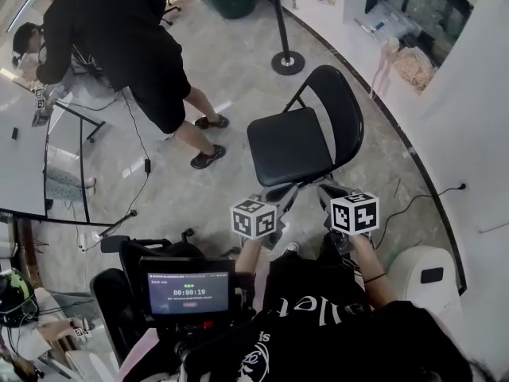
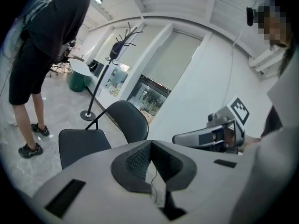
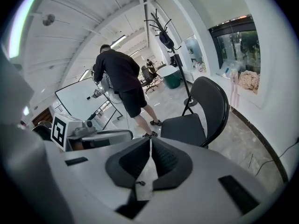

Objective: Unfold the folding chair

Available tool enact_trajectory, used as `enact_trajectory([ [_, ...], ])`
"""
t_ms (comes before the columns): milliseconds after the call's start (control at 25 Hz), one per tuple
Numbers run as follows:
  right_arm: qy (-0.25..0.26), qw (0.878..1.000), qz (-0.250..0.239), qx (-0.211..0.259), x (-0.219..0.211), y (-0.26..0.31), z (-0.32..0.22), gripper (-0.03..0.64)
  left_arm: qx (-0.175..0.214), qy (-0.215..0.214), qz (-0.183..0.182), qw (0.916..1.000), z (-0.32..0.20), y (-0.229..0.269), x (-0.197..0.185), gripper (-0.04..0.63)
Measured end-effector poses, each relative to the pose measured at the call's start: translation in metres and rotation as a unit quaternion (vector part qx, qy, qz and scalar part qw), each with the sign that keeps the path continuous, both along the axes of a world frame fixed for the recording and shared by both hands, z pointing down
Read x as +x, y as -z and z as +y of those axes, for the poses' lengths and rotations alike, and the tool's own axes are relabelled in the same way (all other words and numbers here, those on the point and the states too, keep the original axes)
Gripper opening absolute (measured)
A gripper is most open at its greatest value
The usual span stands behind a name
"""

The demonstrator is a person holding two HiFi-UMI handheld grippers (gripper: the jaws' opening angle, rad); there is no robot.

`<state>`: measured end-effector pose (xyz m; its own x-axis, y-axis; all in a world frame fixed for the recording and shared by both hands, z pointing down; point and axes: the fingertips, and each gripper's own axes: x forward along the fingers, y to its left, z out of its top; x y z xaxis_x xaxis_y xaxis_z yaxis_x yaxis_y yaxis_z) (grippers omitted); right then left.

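Note:
The black folding chair (image 1: 298, 138) stands unfolded on the floor ahead of me, seat level and backrest up on its right side. The same chair (image 2: 100, 132) shows in the left gripper view and, as the chair (image 3: 198, 115), in the right gripper view. My left gripper (image 1: 288, 194) hangs just short of the seat's near edge, jaws shut with nothing between them. My right gripper (image 1: 328, 190) is beside it, likewise shut and empty. Neither touches the chair. The left gripper's own view shows its jaws (image 2: 150, 148) meeting; the right gripper's view shows its jaws (image 3: 150, 146) closed too.
A person in black (image 1: 127, 46) stands bent over a table (image 1: 20, 146) at the left. A stanchion post base (image 1: 287, 62) stands behind the chair. A curved white wall (image 1: 469, 134) runs along the right. A monitor rig (image 1: 189, 289) sits close below me.

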<state>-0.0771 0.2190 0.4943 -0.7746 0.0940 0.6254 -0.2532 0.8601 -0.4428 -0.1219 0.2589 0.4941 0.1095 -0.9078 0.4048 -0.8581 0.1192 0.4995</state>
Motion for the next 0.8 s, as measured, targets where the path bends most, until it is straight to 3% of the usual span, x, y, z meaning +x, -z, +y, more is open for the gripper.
enact_trajectory([
  [160, -0.042, 0.999, 0.004, -0.001, 0.010, -0.002, 0.037, 0.026, -0.016, -0.060, -0.035, 0.9974, 0.035, -0.003, 0.011, 0.003],
  [400, -0.099, 0.995, 0.018, -0.004, 0.037, -0.001, 0.080, 0.026, -0.002, -0.090, -0.002, 0.9959, 0.073, -0.004, 0.025, 0.003],
  [800, -0.112, 0.993, 0.019, 0.010, 0.064, 0.004, 0.113, 0.026, 0.004, -0.089, 0.023, 0.9958, 0.109, -0.012, 0.052, 0.003],
])
